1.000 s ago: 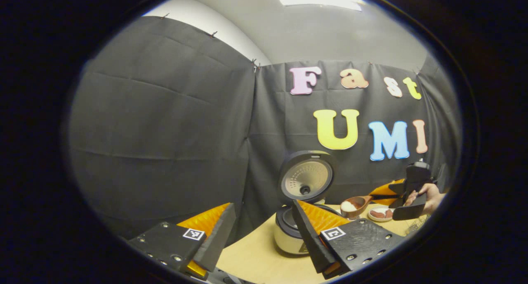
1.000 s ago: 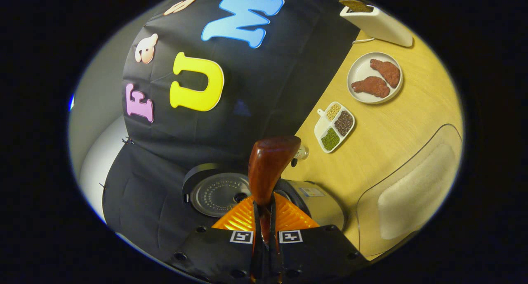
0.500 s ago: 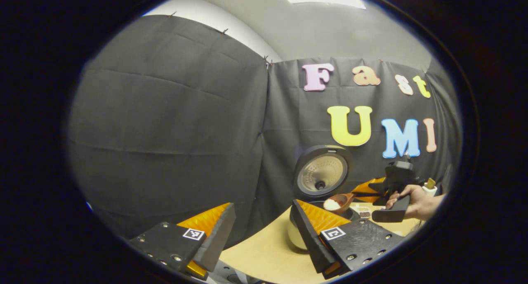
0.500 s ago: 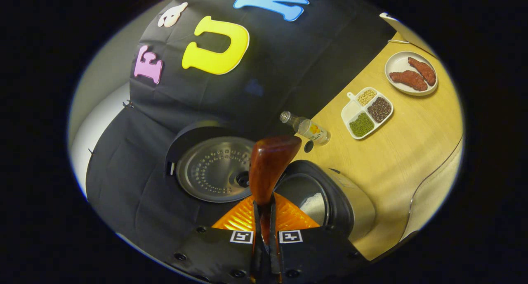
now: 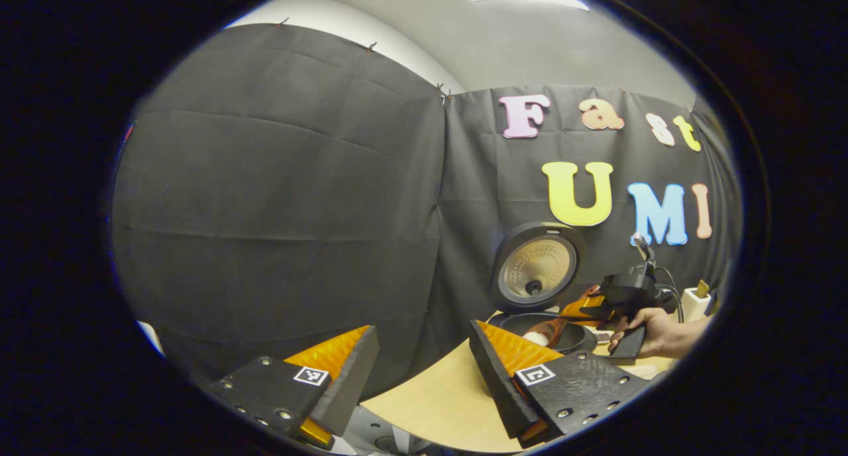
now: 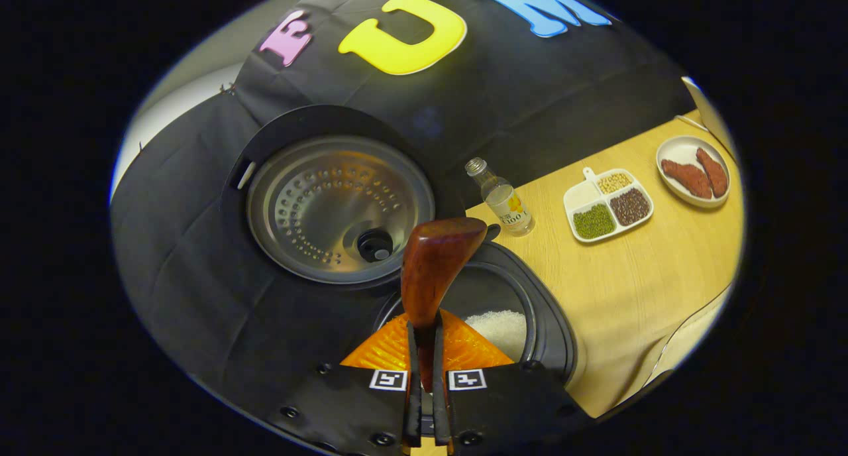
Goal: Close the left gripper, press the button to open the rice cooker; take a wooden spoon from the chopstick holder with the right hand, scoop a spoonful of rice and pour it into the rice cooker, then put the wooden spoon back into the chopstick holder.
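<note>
Right gripper pinches the wooden spoon by its handle, both fingers tight on it, bowl end out front and tipped over the open rice cooker. Judging by the tilt, this is the pour step; a heap of rice sits in the pot below. In the left gripper view the spoon sits low over the pot rim with white rice in its bowl, a hand holding the right gripper behind it. Lid stands upright behind the pot, well clear of the spoon, so the button job looks done. Left gripper hangs back off the table edge, fingers spread wide, holding nothing, likely parked out of the way. Around: small glass bottle just beside the cooker, divided dish of beans and grains farther along the table, plate with two brown pieces beyond it. Chopstick holder sits at the far right past the hand. Bottle is the nearest thing to knock on the way back; nothing blocks the pour.
</note>
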A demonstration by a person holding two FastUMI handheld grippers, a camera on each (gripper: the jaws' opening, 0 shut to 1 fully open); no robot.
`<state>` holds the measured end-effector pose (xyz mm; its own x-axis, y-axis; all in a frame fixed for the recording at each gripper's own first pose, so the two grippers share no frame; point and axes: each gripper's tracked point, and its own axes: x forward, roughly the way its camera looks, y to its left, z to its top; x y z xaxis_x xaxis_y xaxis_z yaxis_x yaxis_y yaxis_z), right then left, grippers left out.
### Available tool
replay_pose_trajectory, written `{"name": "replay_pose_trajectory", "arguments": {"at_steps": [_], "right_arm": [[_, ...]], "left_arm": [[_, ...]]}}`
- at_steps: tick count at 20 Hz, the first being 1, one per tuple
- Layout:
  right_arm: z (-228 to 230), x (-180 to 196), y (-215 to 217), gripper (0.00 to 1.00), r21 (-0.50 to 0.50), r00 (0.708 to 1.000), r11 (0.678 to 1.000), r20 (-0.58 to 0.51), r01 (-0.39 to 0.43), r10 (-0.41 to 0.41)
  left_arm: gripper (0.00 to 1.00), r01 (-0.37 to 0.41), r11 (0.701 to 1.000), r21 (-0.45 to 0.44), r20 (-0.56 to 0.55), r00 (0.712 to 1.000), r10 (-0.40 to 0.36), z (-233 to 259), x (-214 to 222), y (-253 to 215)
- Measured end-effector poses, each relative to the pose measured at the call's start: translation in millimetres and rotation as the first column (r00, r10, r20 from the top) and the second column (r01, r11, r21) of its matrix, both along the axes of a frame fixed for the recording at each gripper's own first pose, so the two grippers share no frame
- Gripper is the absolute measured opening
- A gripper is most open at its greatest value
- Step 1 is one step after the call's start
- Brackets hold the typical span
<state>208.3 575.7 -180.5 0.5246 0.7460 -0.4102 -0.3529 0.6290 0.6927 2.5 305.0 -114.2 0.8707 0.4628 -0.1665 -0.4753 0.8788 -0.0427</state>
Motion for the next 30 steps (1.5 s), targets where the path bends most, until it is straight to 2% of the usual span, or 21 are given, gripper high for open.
{"name": "replay_pose_trajectory", "arguments": {"at_steps": [1,3,4,5,7,8,9,12,16,20,21,23,24,25,26,27,28,30], "right_arm": [[2.1,0.7,0.8,0.09,-0.03,0.999,0.999,0.041,-0.017,0.018],[6.0,1.1,3.7,0.09,-0.097,0.99,0.994,0.127,-0.047,0.059],[7.7,0.7,3.9,0.05,-0.136,0.982,0.989,0.171,-0.06,0.083],[9.8,1.0,4.1,0.08,-0.176,0.97,0.982,0.216,-0.071,0.109],[14.6,1.3,4.0,0.09,-0.258,0.938,0.962,0.304,-0.086,0.165],[17.2,1.2,5.6,0.13,-0.3,0.917,0.95,0.347,-0.089,0.196],[19.6,1.3,6.5,0.09,-0.343,0.892,0.935,0.388,-0.092,0.23],[24.1,-4.1,9.9,0.09,-0.48,0.787,0.874,0.508,-0.077,0.349],[33.1,-11.7,13.5,0.09,-0.637,0.59,0.771,0.624,0.003,0.513],[34.5,-17.7,15.7,0.09,-0.721,0.412,0.684,0.66,0.112,0.628],[33.3,-19.5,16.1,0.09,-0.733,0.376,0.667,0.66,0.132,0.651],[30.1,-20.0,15.3,0.05,-0.751,0.335,0.641,0.652,0.162,0.68],[29.6,-18.5,15.7,0.09,-0.756,0.322,0.631,0.649,0.175,0.689],[28.6,-17.7,15.0,0.09,-0.759,0.319,0.625,0.646,0.181,0.693],[26.8,-17.0,14.7,0.09,-0.759,0.331,0.629,0.645,0.171,0.689],[25.2,-16.4,13.4,0.09,-0.753,0.362,0.641,0.644,0.147,0.674],[23.9,-14.5,12.3,0.09,-0.74,0.407,0.662,0.645,0.118,0.648],[21.1,-9.1,8.6,0.09,-0.697,0.515,0.715,0.633,0.053,0.579]], "left_arm": [[0.87,0.0,1.0,0.001,0.0,1.0,0.0,-0.1,-0.3,-1.4],[0.85,0.003,1.0,0.001,0.001,1.0,-0.003,-2.9,0.0,-1.6],[0.85,0.004,1.0,0.0,0.002,1.0,-0.004,-1.9,1.6,-2.5],[0.85,0.006,1.0,-0.003,0.003,1.0,-0.006,-2.8,3.2,-3.9],[0.85,0.008,1.0,-0.004,0.003,1.0,-0.008,-2.9,2.4,-3.7],[0.87,0.009,1.0,-0.003,0.004,1.0,-0.009,-2.1,4.3,-4.1],[0.87,0.009,1.0,-0.003,0.006,1.0,-0.009,-1.0,5.3,-3.8],[0.87,0.01,1.0,-0.006,0.008,1.0,-0.01,-1.9,3.3,-1.8],[0.87,0.008,1.0,-0.01,0.014,1.0,-0.008,-1.4,2.6,0.3],[0.87,0.007,1.0,-0.015,0.018,1.0,-0.007,-2.3,1.1,0.8],[0.87,0.006,1.0,-0.015,0.02,1.0,-0.006,-3.0,0.0,1.8],[0.85,0.004,1.0,-0.014,0.021,1.0,-0.003,-1.1,-2.5,4.0],[0.88,0.002,1.0,-0.015,0.021,1.0,-0.001,-1.4,-4.3,4.3],[0.85,0.001,1.0,-0.017,0.021,1.0,0.0,-0.7,-3.8,4.1],[0.85,-0.001,1.0,-0.018,0.022,1.0,0.001,-2.1,-4.1,4.0],[0.85,-0.001,1.0,-0.018,0.024,1.0,0.001,-0.9,-2.8,3.6],[0.87,-0.001,1.0,-0.015,0.025,1.0,0.001,0.2,-7.1,5.1],[0.87,0.001,1.0,-0.012,0.027,1.0,-0.001,-0.1,-6.1,4.9]]}}
